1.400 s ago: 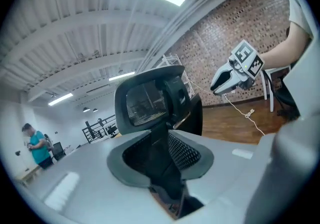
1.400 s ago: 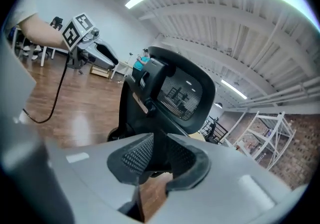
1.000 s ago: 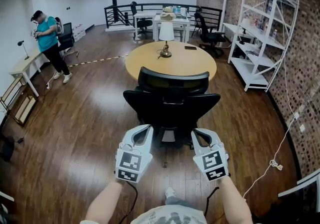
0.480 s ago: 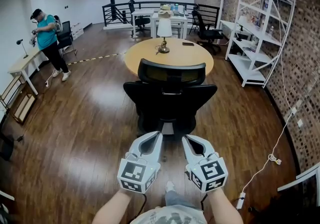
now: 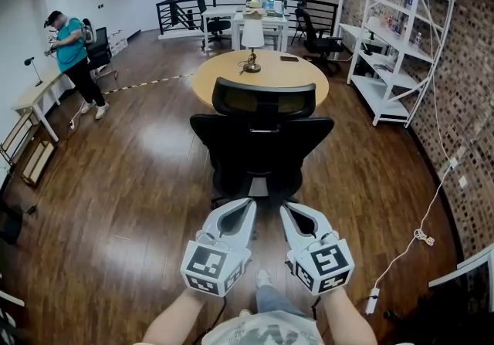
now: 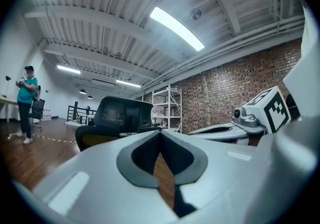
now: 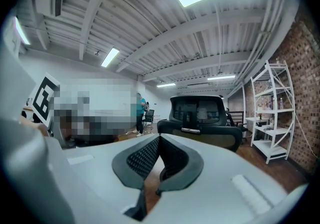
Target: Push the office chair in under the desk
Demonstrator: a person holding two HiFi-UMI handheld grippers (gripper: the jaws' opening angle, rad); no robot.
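A black office chair (image 5: 262,147) with a headrest stands with its back towards me, in front of the round wooden desk (image 5: 297,85). My left gripper (image 5: 248,204) and right gripper (image 5: 284,209) are side by side just behind the chair's lower back. Their tips are close together, apart from the chair. Both are shut and hold nothing. The chair (image 6: 117,118) rises ahead of the left gripper (image 6: 160,132) in the left gripper view. It also stands beyond the right gripper (image 7: 159,138) as the chair (image 7: 200,118) in the right gripper view.
A table lamp (image 5: 252,38) stands on the desk. White shelving (image 5: 401,42) lines the brick wall on the right. A person in a teal top (image 5: 73,58) stands far left by a small desk (image 5: 35,100). A white cable (image 5: 421,235) lies on the floor at right.
Both grippers have swung inward from wide apart at the chair's sides to nearly touching tips behind its middle, rolling as they went. The chair stands where it stood.
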